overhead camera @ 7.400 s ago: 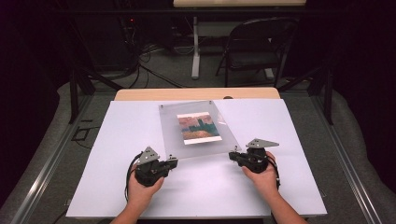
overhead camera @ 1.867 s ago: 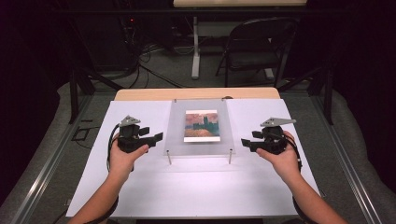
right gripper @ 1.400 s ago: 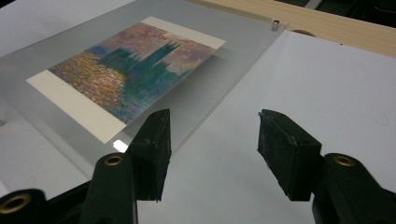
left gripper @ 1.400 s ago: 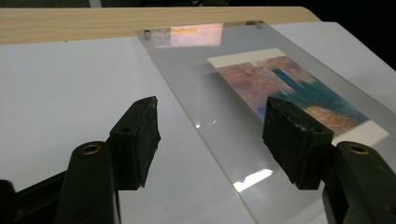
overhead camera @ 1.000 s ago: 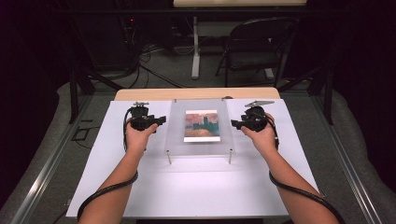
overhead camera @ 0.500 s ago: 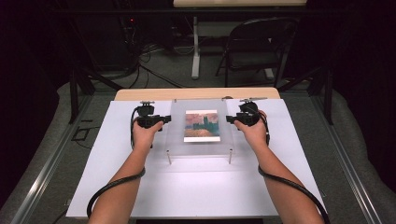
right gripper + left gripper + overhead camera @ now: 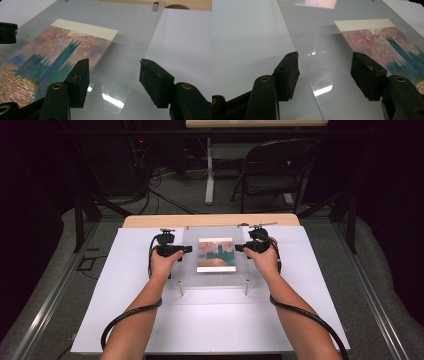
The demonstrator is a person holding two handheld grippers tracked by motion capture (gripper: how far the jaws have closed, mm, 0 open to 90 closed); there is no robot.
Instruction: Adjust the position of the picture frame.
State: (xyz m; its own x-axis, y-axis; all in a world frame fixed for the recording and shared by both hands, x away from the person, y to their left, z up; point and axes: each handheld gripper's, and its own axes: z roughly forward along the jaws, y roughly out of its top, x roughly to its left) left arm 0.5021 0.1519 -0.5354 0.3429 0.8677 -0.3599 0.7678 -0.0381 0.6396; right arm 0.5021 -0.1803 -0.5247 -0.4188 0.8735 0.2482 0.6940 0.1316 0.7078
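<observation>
White table (image 7: pixel 215 320) in dark room, possibly 1 folding chair (image 7: pixel 272 167).

The clear acrylic panel (image 7: pixel 216 256) looks like glossy, smooth plastic; it reflects bright light spots, and fine scratches show on it in the left gripper view. Under it lies a paper print (image 7: pixel 47 62) with a matt, painterly surface and a plain cream border. The standoffs (image 7: pixel 155 6) look like brushed metal. The table (image 7: pixel 210 320) has a white, matt, smooth top, with a strip of light wood (image 7: pixel 210 220) at its far edge. The pads of each claw are black, matt and a little rough, like rubber or hard plastic (image 7: pixel 288 75), with brass-coloured rivets (image 7: pixel 264 79).
</observation>
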